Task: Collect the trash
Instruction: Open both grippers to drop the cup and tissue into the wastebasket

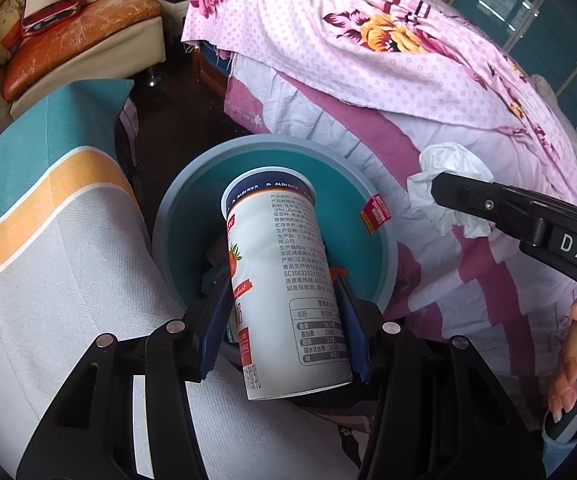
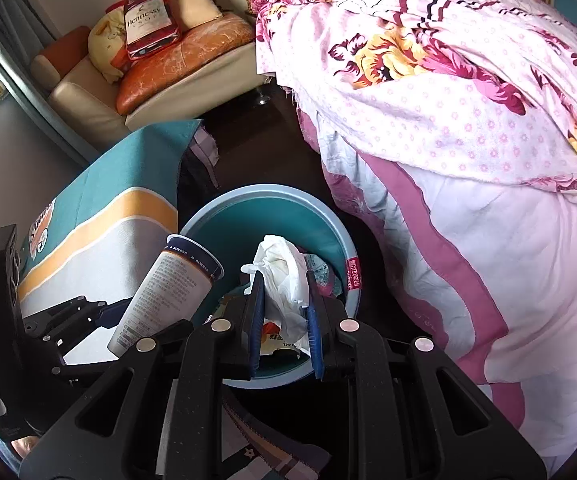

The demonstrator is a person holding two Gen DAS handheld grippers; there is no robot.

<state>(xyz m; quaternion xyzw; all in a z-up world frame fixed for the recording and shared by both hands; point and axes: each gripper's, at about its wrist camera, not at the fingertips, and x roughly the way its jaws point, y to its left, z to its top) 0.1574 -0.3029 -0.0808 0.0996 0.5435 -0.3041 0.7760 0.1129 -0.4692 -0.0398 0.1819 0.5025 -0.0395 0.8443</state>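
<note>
Left wrist view has the left gripper [image 1: 284,320] with its blue fingers [image 1: 213,332] clamped on the sides of a tall yogurt cup [image 1: 284,280], open mouth tipped toward the teal trash bin [image 1: 384,264] on the floor between the bed [image 1: 368,80] and a striped cushion [image 1: 48,240] on the left. The right gripper [image 2: 284,316] is pinching a crumpled white tissue [image 2: 284,276] right over the bin's opening, and there's already some wrapper-type stuff down inside. So I'd say this is the drop-off step for both hands. The tissue looks ready to go: just spread the fingers and it should fall in. The cup seems a bit nearer the bin's left rim, so I'd push it further over the middle before letting go, otherwise it might clip the rim and bounce onto the floor.
</note>
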